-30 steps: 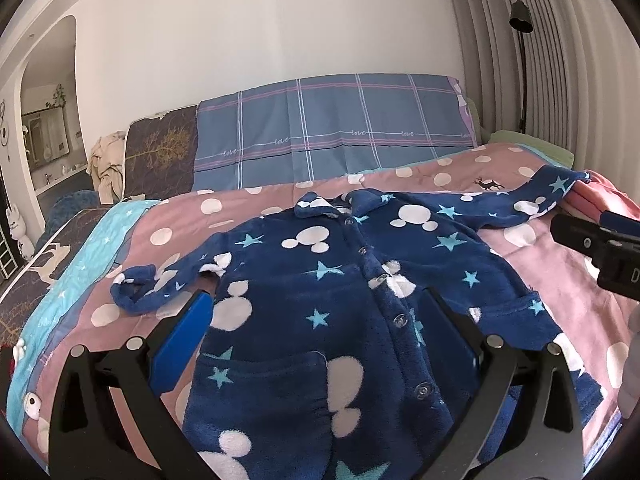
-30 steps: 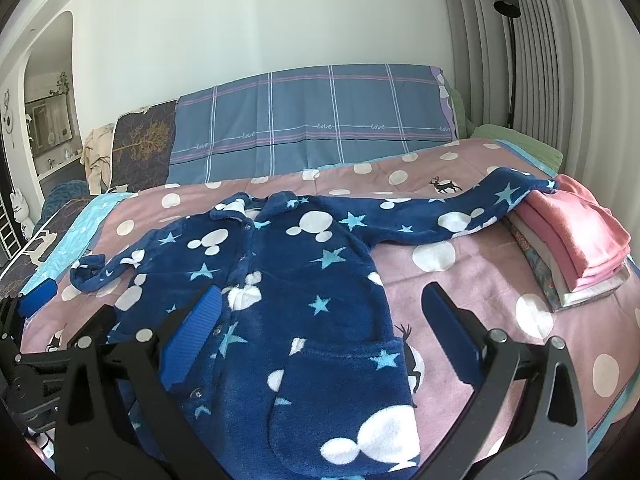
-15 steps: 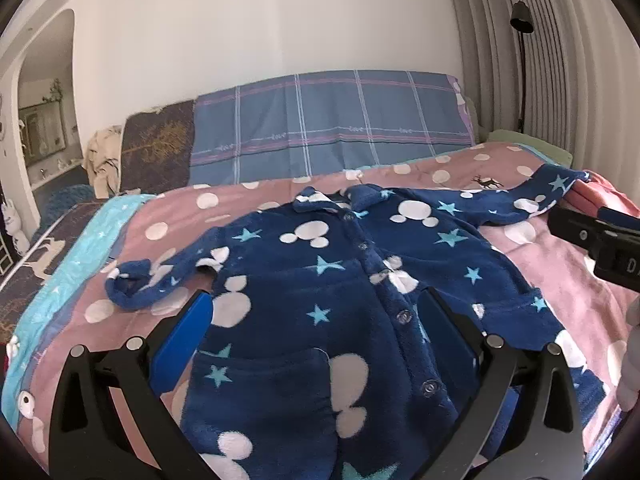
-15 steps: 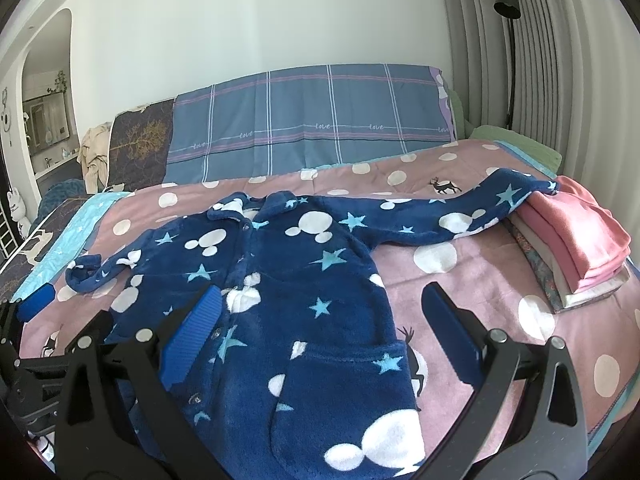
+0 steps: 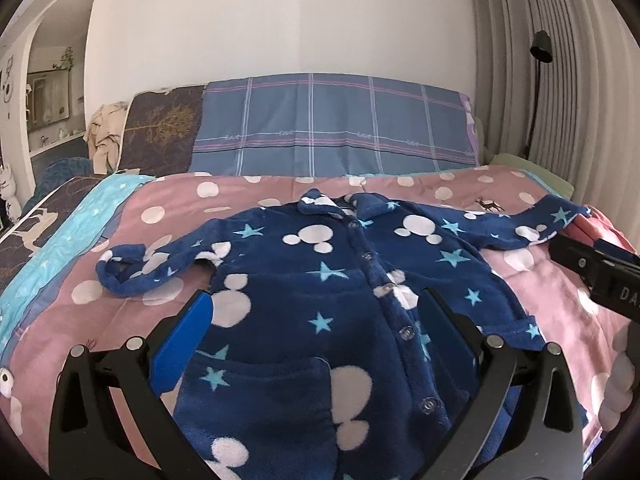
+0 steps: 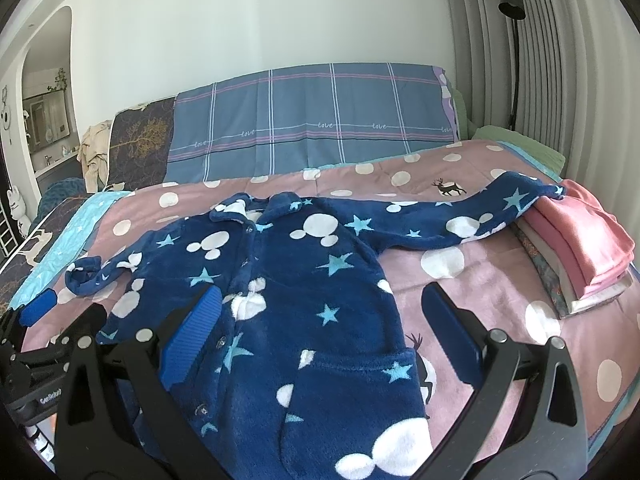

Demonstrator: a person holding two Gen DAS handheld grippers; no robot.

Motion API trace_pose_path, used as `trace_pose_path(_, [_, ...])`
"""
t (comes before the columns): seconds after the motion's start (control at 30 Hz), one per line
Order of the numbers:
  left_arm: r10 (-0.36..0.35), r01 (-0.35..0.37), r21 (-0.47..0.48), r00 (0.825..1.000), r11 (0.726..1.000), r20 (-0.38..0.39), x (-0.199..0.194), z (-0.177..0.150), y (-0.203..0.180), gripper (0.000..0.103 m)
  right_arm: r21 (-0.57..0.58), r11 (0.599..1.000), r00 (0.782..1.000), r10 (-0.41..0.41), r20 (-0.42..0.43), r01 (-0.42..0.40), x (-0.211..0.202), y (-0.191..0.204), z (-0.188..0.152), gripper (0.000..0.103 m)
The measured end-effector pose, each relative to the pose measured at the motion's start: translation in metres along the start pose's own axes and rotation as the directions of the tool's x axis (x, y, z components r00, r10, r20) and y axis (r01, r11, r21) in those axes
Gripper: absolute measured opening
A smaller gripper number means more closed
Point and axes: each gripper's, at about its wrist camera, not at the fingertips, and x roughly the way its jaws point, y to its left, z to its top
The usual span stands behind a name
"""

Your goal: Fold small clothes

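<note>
Navy fleece jacket (image 5: 328,300) flat, collar toward the pillows (image 5: 332,120), sleeves sideways.

A home bedroom: a bed (image 5: 280,196) with a dotted pink cover, pillows (image 5: 332,124) against the wall, a floor lamp (image 6: 514,40).

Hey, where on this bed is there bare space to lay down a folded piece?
Bare pink spotted bedspread shows between the blue fleece jacket and the folded pink stack, below the outstretched sleeve. Another strip runs behind the collar, before the plaid pillow. The middle is covered by the jacket, and the right edge by the stack.
</note>
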Motion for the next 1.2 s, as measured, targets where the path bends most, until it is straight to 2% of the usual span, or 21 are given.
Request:
trace_pose_path(0.27, [0.009, -0.008, 0.020, 1.000, 1.000, -0.014, 0.004, -0.001, 0.003, 0.102, -0.004, 1.000, 1.000, 0.000, -0.005, 0.000, 0.004, 0.004, 0.004, 0.101])
trace_pose_path(0.43, [-0.032, 0.032, 0.008, 0.997, 0.999, -0.076, 0.010, -0.003, 0.009, 0.102, -0.011, 1.000, 1.000, -0.003, -0.007, 0.003, 0.006, 0.008, 0.005, 0.101])
trace_pose_path(0.9, [-0.027, 0.027, -0.009, 0.996, 1.000, -0.080, 0.014, -0.010, 0.021, 0.102, -0.036, 0.999, 1.000, -0.002, -0.026, 0.001, 0.010, 0.022, 0.000, 0.101])
trace_pose_path(1.1, [0.039, -0.042, -0.029, 0.994, 0.999, -0.098, 0.021, -0.008, 0.048, 0.102, -0.070, 0.997, 0.999, 0.010, -0.033, -0.012, 0.020, 0.030, 0.006, 0.101])
trace_pose_path(1.2, [0.132, -0.144, -0.073, 0.981, 0.987, -0.141, 0.031, -0.006, 0.086, 0.102, -0.094, 0.995, 0.999, 0.018, -0.035, -0.021, 0.025, 0.035, 0.011, 0.101])
